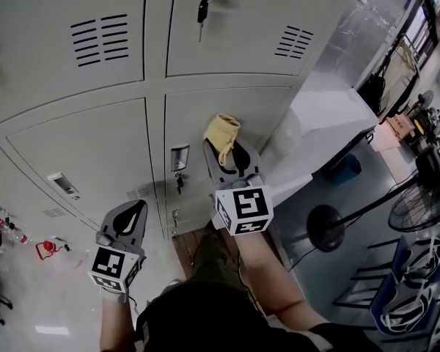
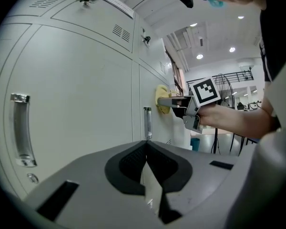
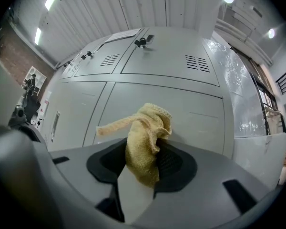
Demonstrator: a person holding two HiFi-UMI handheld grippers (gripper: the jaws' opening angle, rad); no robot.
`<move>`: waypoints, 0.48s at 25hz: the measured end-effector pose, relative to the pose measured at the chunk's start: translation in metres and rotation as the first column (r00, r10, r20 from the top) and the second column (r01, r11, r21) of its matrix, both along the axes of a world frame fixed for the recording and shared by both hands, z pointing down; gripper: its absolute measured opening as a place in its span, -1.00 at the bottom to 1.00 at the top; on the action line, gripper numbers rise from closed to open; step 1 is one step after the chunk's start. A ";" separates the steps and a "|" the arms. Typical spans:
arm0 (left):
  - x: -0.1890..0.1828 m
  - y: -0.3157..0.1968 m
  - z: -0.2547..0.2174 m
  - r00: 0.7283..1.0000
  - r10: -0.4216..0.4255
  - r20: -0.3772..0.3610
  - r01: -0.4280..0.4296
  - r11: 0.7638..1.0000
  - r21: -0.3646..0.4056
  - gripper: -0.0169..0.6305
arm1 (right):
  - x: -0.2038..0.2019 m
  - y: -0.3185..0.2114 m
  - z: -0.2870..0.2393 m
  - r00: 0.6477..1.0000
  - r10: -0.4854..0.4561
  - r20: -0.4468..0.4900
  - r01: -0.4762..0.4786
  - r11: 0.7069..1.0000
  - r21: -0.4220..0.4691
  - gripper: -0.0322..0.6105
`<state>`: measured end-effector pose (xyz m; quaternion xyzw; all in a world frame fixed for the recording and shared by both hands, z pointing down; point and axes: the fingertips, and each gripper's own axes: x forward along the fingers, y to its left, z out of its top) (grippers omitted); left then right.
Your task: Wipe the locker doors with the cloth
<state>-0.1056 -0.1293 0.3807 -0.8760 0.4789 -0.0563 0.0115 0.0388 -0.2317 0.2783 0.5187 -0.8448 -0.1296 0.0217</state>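
Observation:
Grey metal locker doors [image 1: 227,116] fill the head view. My right gripper [image 1: 231,160] is shut on a yellow knitted cloth [image 1: 221,132], which bunches up out of the jaws against the lower middle door. In the right gripper view the cloth [image 3: 145,137] hangs over the closed jaws in front of that door [image 3: 190,113]. My left gripper [image 1: 128,222] hangs lower and to the left, shut with nothing in it. From the left gripper view, the right gripper [image 2: 174,100] holds the cloth [image 2: 161,98] at the door surface, beyond a vertical handle [image 2: 147,120].
Keys [image 1: 202,9] hang from a lock on the upper door. A door handle [image 1: 180,158] sits left of the cloth. To the right stand a white cabinet [image 1: 330,119], a floor fan [image 1: 418,204] and a basket of cables [image 1: 414,292]. A red item [image 1: 48,248] lies on the floor at left.

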 end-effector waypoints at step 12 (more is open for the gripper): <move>-0.033 0.018 -0.002 0.998 -0.066 -0.012 0.066 0.998 -0.010 -0.92 | -0.059 0.018 -0.004 0.996 -0.081 -0.042 0.082 0.996 0.028 -0.36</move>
